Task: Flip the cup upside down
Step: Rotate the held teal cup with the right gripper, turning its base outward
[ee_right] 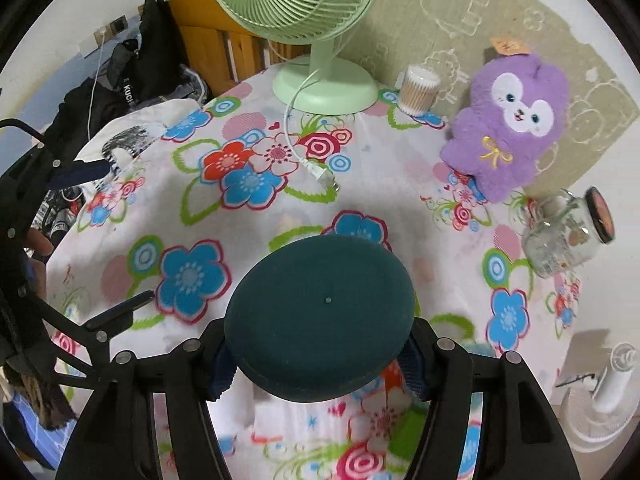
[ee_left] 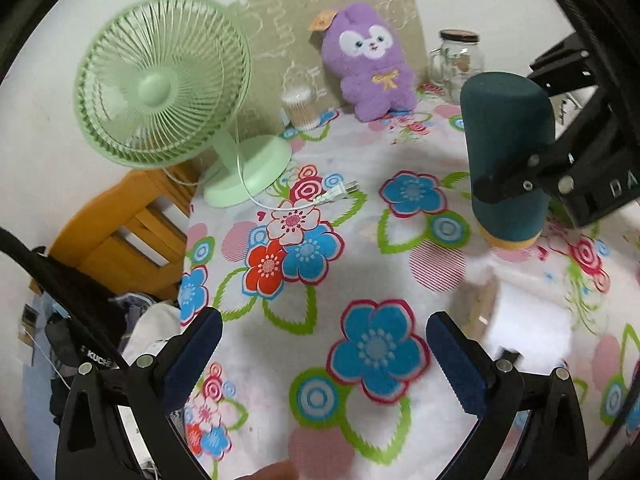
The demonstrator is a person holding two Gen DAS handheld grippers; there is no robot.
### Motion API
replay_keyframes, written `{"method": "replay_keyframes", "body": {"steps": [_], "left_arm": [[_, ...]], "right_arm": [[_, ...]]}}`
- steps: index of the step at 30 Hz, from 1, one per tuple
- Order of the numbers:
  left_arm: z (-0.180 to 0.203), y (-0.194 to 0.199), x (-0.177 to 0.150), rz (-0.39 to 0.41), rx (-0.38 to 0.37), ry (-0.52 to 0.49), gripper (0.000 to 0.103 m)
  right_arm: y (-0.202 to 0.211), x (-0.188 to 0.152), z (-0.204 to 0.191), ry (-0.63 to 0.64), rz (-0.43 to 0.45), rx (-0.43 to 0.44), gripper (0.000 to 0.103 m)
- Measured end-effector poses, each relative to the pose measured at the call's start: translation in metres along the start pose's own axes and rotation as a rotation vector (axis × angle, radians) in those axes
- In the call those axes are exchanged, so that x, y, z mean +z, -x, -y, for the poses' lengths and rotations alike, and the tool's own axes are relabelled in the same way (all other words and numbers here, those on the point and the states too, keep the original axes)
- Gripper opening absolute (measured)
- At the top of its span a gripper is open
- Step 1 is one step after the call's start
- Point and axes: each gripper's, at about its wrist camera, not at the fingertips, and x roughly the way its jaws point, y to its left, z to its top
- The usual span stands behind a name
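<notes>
In the left wrist view a dark teal cup (ee_left: 508,140) stands at the right over the flowered tablecloth (ee_left: 320,184), closed base up and yellow mouth (ee_left: 512,240) down near the cloth. I cannot tell whether the mouth touches the cloth. My right gripper (ee_right: 320,364) is shut on the cup's sides, and the cup's round base (ee_right: 320,312) faces that camera. One of its black fingers (ee_left: 516,184) crosses the cup in the left wrist view. At the near edge my left gripper (ee_left: 324,360) hangs open over a blue flower, holding nothing.
A green desk fan (ee_left: 160,92) stands at the back left, its white cord and plug (ee_left: 340,194) lying on the cloth. A purple plush toy (ee_left: 372,60), a cotton swab tub (ee_left: 298,106) and a glass jar (ee_left: 456,60) line the wall. A white block (ee_left: 528,332) lies near the cup. A wooden chair (ee_left: 120,232) stands past the table's left edge.
</notes>
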Motion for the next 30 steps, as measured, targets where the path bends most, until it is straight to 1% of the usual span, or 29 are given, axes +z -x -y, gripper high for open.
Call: {"method": "replay_keyframes", "body": {"steps": [5,8,11,14,16,18,21,24,27,30], "left_arm": [[0.016,0.036,-0.020,0.032,-0.036,0.013,0.103],[0.030,0.053,-0.035,0.043,-0.059,0.016,0.103],[0.045,0.065,-0.052,0.052,-0.092,0.019,0.103],[0.059,0.073,-0.071,0.051,-0.137,0.036,0.103],[0.069,0.076,-0.082,0.053,-0.149,0.042,0.103],[0.078,0.080,-0.093,0.058,-0.161,0.050,0.103],[0.090,0.081,-0.109,0.048,-0.200,0.078,0.103],[0.099,0.080,-0.120,0.041,-0.195,0.083,0.103],[0.106,0.080,-0.130,0.035,-0.180,0.078,0.103],[0.107,0.078,-0.136,0.030,-0.180,0.091,0.103]], "right_arm": [[0.031,-0.029,-0.009,0.022,-0.009,0.003,0.067],[0.043,-0.052,-0.017,0.047,-0.050,-0.006,0.067],[0.053,-0.075,-0.024,0.061,-0.091,0.006,0.067],[0.063,-0.101,-0.034,0.081,-0.130,-0.002,0.067],[0.066,-0.122,-0.042,0.099,-0.169,-0.007,0.067],[0.066,-0.139,-0.049,0.108,-0.201,-0.005,0.067],[0.058,-0.168,-0.063,0.129,-0.270,0.019,0.067],[0.048,-0.187,-0.076,0.151,-0.318,0.036,0.067],[0.037,-0.195,-0.083,0.152,-0.346,0.057,0.067],[0.026,-0.193,-0.085,0.153,-0.358,0.068,0.067]]}}
